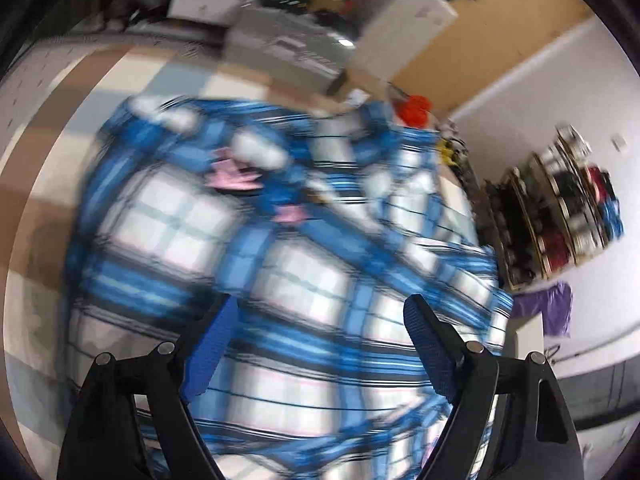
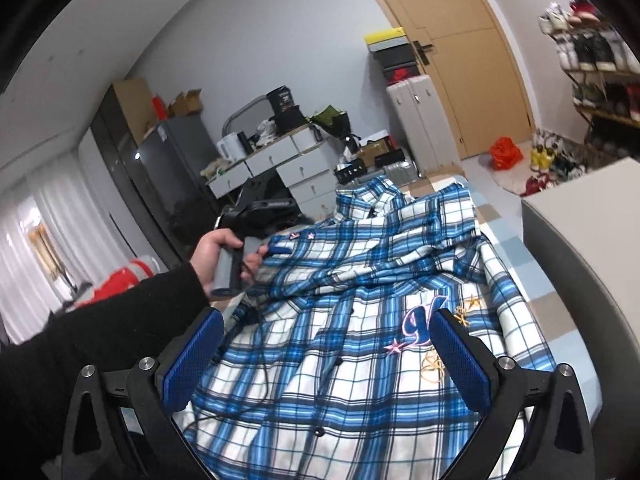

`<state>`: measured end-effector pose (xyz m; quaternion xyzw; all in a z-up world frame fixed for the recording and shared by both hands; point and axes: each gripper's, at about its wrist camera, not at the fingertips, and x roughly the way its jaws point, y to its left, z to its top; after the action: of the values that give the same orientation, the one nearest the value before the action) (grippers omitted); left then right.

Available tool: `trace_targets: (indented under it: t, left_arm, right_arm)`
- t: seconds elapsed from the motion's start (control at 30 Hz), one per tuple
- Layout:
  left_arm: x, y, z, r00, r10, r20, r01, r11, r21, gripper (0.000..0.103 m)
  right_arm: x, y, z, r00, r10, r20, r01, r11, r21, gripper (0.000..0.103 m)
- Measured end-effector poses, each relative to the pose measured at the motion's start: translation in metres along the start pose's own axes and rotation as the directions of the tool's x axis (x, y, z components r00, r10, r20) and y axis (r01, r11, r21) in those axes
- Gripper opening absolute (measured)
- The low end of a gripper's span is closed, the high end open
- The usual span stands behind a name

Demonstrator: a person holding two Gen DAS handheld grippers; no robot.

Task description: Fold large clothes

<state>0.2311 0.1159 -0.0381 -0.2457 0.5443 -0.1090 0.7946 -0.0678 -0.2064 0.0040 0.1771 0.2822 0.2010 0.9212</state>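
A blue-and-white plaid shirt [image 2: 360,320] lies spread across a checked bedcover [image 2: 504,232] as a person with a two-finger gripper in each hand works at folding it — the job looks barely begun. Nearest, the right gripper [image 2: 326,354] hangs just above the lower front of the shirt, its blue pads [image 2: 460,356] set wide apart with nothing between them but open air and plaid below. Just off its right finger sits an embroidered letter patch [image 2: 422,322] with small stars and gold stitching beside it; the button placket runs between the fingers and away from them.

Ahead and to the left of that gripper, the left hand [image 2: 224,260] grips the grey handle of the left gripper [image 1: 316,344] over the shirt's far side. Its own camera is smeared by motion, yet the two blue pads show clearly parted, holding nothing, with blurred plaid filling the gap and pink patches further on. Whether its fingertips touch the cloth cannot be told.

Further out, one sleeve [image 2: 400,264] lies slantwise across the chest, rumpled rather than squared, and the collar [image 2: 376,196] sits at the far end of the bed. By the look of it, at most a loose first sleeve fold is down; the other side, the smoothing and the lengthwise folds all appear left to do. Beyond the bed stand white drawers [image 2: 280,160], a tan door [image 2: 460,60] and a shoe rack [image 2: 592,60].
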Motion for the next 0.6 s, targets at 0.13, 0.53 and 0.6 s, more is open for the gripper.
trace_targets:
  t: [0.13,0.53,0.6]
  left_arm:
    - [0.021,0.023,0.001,0.999,0.041,-0.025,-0.040,0.998,0.040,0.081]
    - [-0.035,0.012,-0.024,1.000,-0.018,-0.004,0.018,0.983,0.181,0.082]
    - [-0.039,0.019,-0.030,1.000,-0.021,-0.008,0.022,0.981,0.192,0.082]
  right_arm:
    - [0.009,0.000,-0.002,1.000,-0.012,-0.021,0.012,1.000,-0.008,0.103]
    - [0.016,-0.011,-0.007,0.998,-0.033,-0.055,0.034,0.999,0.028,0.103]
    - [0.012,-0.012,-0.008,0.999,-0.020,-0.047,0.022,0.999,0.047,0.103]
